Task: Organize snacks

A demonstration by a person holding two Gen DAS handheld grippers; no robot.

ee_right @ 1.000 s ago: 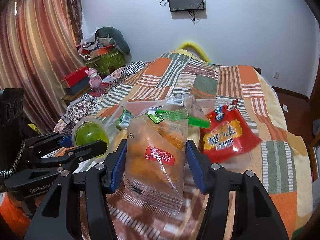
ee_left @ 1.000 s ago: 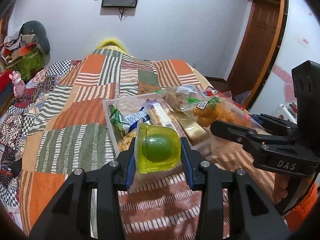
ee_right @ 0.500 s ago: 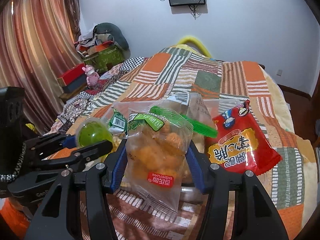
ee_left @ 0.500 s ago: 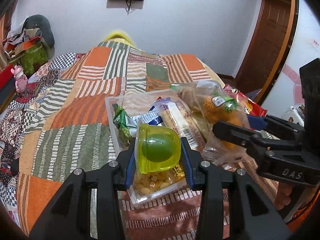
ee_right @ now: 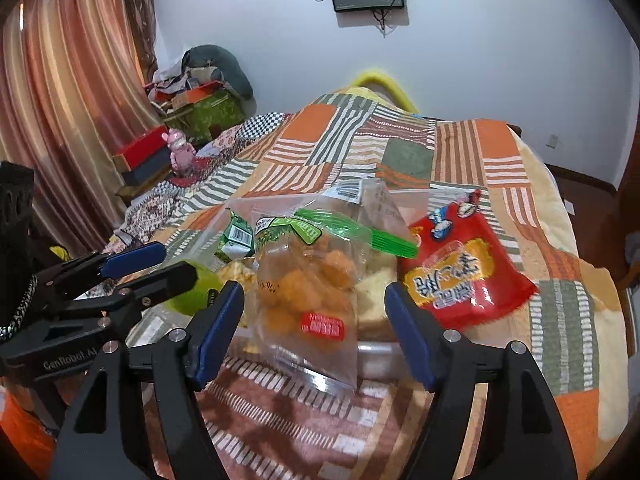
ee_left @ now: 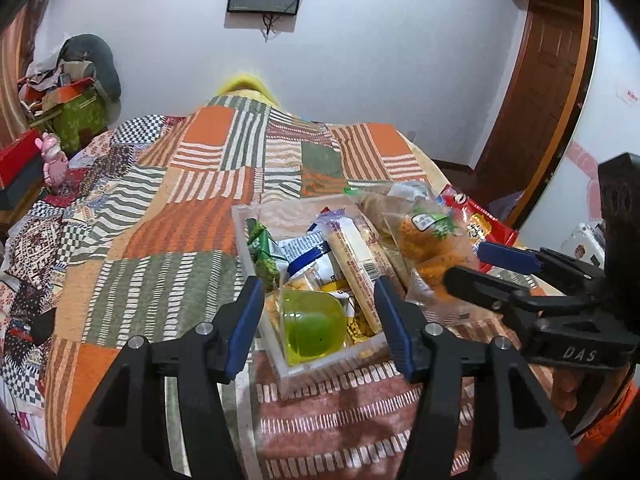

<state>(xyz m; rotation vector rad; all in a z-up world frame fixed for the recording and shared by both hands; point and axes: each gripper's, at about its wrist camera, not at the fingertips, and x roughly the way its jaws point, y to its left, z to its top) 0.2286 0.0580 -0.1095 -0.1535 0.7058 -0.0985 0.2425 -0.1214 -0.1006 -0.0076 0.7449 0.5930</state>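
A clear plastic tray on the patchwork bedspread holds several snack packets. A green jelly cup lies in the tray's near corner. My left gripper is open around it, fingers apart from it. A clear bag of orange puffs leans on the tray's right side, also in the left wrist view. My right gripper is open, its fingers either side of the bag without touching. A red snack bag lies on the bedspread right of the tray.
The bedspread stretches far and left. A pink toy and red boxes stand off the bed's left side. A curtain hangs at the left, a wooden door at the right.
My left gripper opened and let the jelly cup go into the tray. My right gripper opened and released the puff bag, which now leans on the tray.
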